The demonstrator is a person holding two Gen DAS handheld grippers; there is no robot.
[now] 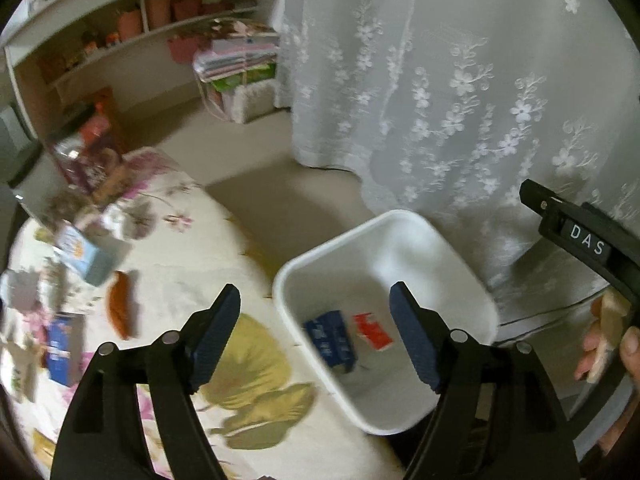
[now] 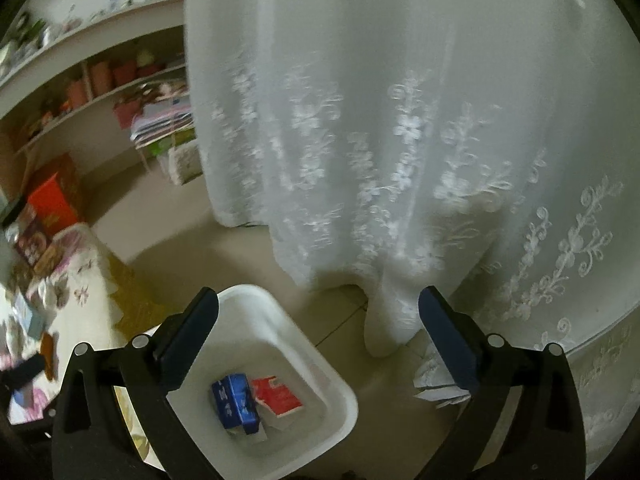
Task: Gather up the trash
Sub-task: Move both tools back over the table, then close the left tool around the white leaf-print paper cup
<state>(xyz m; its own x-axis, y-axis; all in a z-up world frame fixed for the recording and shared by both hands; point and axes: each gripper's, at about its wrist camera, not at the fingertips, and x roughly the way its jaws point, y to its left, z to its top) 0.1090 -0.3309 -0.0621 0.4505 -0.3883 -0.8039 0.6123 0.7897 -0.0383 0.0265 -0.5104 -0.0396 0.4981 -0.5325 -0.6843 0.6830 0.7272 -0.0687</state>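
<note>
A white bin (image 1: 460, 264) stands on the floor beside a table with a flowered cloth (image 1: 248, 360). In the bin lie a blue carton (image 1: 332, 340) and a red packet (image 1: 372, 330); the right wrist view shows the same bin (image 2: 280, 320), blue carton (image 2: 236, 402) and red packet (image 2: 280, 398). My left gripper (image 1: 316, 336) hangs open over the bin's near rim with nothing between its fingers. My right gripper (image 2: 320, 344) is wide open above the bin and floor, empty too. Its black body (image 1: 584, 236) shows at the right of the left wrist view, held by a hand (image 1: 612, 344).
Several boxes and wrappers lie on the table at the left, among them a light blue carton (image 1: 86, 258), an orange-brown wrapper (image 1: 122, 304) and a blue box (image 1: 64, 346). A white lace curtain (image 1: 460, 80) hangs behind the bin. Shelves (image 1: 132, 28) line the back wall.
</note>
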